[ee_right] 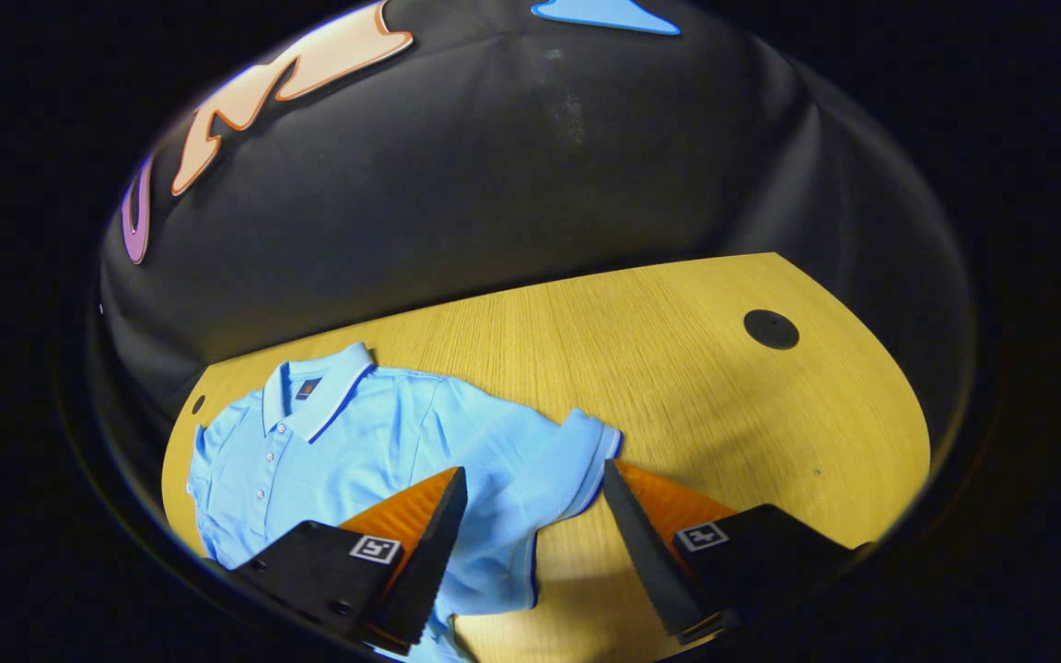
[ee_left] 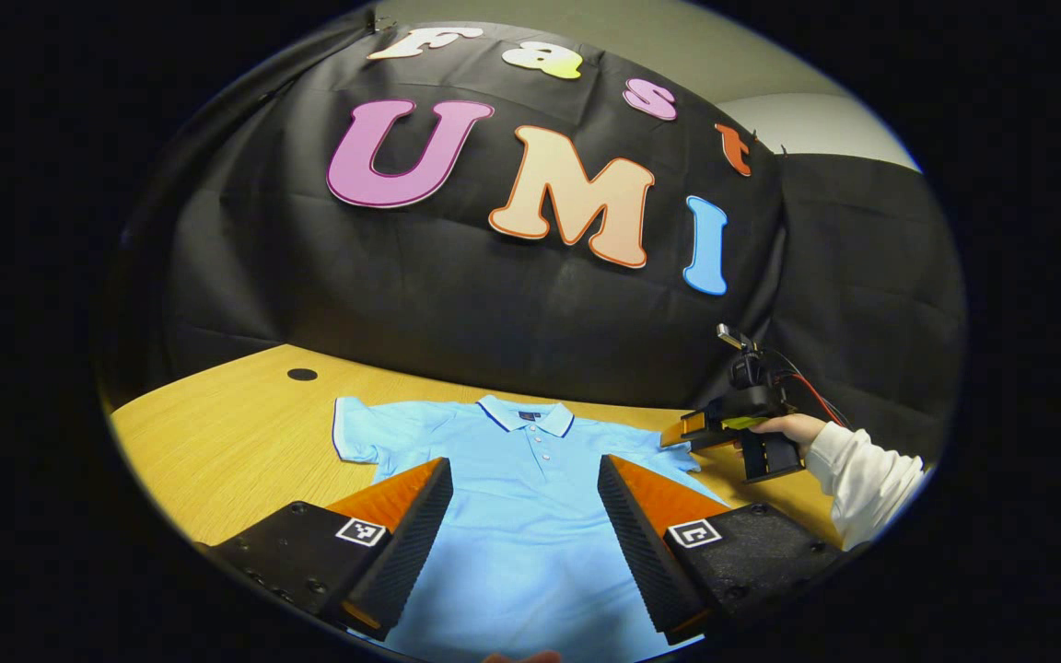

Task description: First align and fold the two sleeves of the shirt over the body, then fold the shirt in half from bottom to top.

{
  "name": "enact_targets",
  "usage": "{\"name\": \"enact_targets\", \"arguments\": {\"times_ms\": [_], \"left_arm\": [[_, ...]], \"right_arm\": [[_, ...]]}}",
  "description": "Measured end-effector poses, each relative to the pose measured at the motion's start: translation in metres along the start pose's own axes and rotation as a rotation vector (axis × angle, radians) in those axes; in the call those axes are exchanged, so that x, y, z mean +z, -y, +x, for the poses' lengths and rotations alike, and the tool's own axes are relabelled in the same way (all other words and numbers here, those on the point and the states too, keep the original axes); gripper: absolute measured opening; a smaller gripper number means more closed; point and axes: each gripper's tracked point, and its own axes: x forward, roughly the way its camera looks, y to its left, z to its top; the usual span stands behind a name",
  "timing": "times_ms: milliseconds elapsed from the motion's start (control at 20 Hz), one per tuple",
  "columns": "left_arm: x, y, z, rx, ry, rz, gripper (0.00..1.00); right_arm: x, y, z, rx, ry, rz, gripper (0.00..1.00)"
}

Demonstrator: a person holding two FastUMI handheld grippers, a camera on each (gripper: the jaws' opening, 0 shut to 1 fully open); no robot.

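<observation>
Both your left tool [ee_left: 525,529] and right tool [ee_right: 535,543] gape wide, so the sleeve [ee_right: 577,460] at twelve o'clock may bunch if you pinch unevenly.

Bare table [ee_right: 724,405] right of shirt [ee_right: 402,442]; black wall cloth [ee_right: 530,184] close behind collar.

shirt [ee_left: 530,516] hem cut off at bottom edge | left gripper view: right sleeve [ee_left: 678,453] partly behind right gripper [ee_left: 678,433]
</observation>
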Motion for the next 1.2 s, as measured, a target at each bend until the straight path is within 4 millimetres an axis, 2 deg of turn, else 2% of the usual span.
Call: {"name": "enact_targets", "arguments": {"times_ms": [100, 150, 200, 250, 300, 350, 450, 600, 750, 900, 1050, 1200], "left_arm": [[-0.001, -0.002, 0.000, 0.007, -0.005, 0.000, 0.95], [-0.004, -0.003, -0.002, 0.009, -0.007, 0.000, 0.95], [-0.003, -0.002, 0.000, 0.010, -0.010, 0.000, 0.95], [-0.003, -0.002, 0.002, 0.010, -0.013, 0.000, 0.95], [-0.004, -0.002, 0.003, 0.010, -0.016, -0.001, 0.95], [-0.005, -0.002, 0.002, 0.011, -0.018, -0.001, 0.95], [-0.006, -0.003, 0.002, 0.015, -0.021, 0.000, 0.95], [-0.006, -0.005, 0.002, 0.020, -0.022, 0.001, 0.95], [-0.009, -0.004, 0.003, 0.021, -0.028, 0.001, 0.95], [-0.010, -0.004, 0.002, 0.019, -0.029, 0.000, 0.95], [-0.008, -0.003, 0.002, 0.018, -0.024, 0.000, 0.95], [-0.006, -0.003, 0.002, 0.019, -0.017, 0.001, 0.95]], "right_arm": [[0.000, 0.009, 0.003, -0.028, 0.008, -0.025, 0.66], [0.001, 0.011, 0.002, -0.033, 0.010, -0.037, 0.63], [0.001, 0.013, 0.001, -0.037, 0.008, -0.044, 0.43], [-0.001, 0.013, 0.002, -0.032, 0.007, -0.048, 0.41], [-0.001, 0.010, 0.002, -0.023, 0.001, -0.044, 0.17], [0.001, 0.008, 0.000, -0.013, 0.003, -0.045, 0.10], [0.003, 0.007, 0.001, -0.007, 0.012, -0.048, 0.03], [0.019, -0.007, -0.010, 0.010, 0.079, -0.061, 0.02], [0.039, -0.036, -0.029, 0.075, 0.144, -0.052, 0.02], [0.047, -0.073, -0.047, 0.155, 0.187, -0.051, 0.02], [0.042, -0.118, -0.059, 0.264, 0.191, -0.009, 0.02], [0.021, -0.153, -0.057, 0.329, 0.161, -0.023, 0.03]]}}
